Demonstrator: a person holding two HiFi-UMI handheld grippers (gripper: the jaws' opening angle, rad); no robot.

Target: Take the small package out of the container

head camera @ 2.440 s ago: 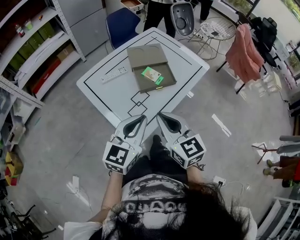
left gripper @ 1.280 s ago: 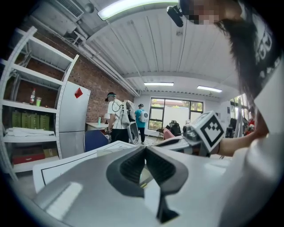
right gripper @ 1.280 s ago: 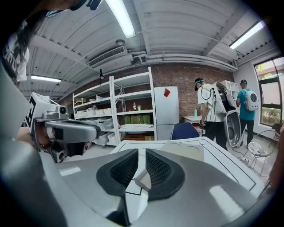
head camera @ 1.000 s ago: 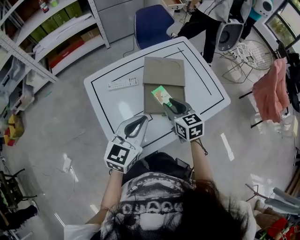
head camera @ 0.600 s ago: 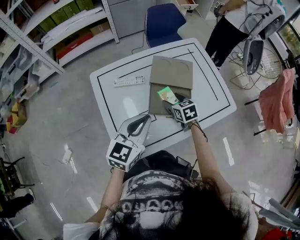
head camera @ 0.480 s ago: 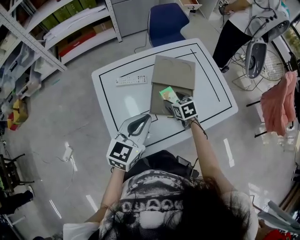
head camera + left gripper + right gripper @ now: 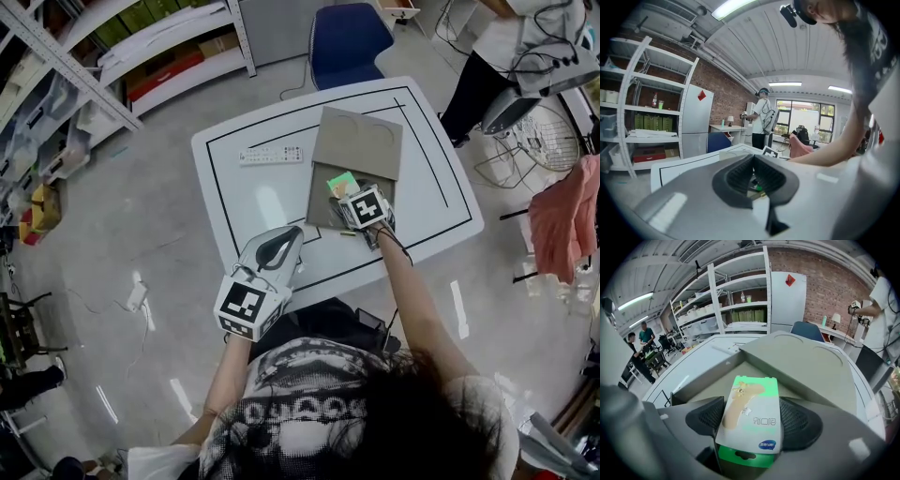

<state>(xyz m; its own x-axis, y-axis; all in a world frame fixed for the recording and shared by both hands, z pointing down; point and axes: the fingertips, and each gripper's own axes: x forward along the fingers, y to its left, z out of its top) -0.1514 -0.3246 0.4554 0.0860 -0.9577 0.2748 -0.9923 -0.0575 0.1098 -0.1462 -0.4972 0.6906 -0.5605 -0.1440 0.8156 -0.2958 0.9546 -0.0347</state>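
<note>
The small package (image 7: 342, 182), green and white with a beige picture, lies in the tray of the flat grey-brown container (image 7: 321, 202), whose lid (image 7: 361, 142) lies folded back beyond it. My right gripper (image 7: 352, 195) reaches into the tray, and its jaws are opening with the package (image 7: 750, 413) between the two dark pads (image 7: 705, 418). I cannot see the pads pressing on it. My left gripper (image 7: 281, 242) hovers at the table's near edge with its tips together (image 7: 753, 176) and nothing held.
The white table (image 7: 234, 206) with a black outline carries a white remote control (image 7: 270, 155) left of the container. A blue chair (image 7: 349, 37) stands behind the table, shelves (image 7: 141, 56) at the left, and a person (image 7: 502, 42) and a fan (image 7: 525, 98) at the right.
My right gripper has travelled from beside the left one out to the container and down over the package, and its jaws have spread. The left gripper has stayed near the table edge.
</note>
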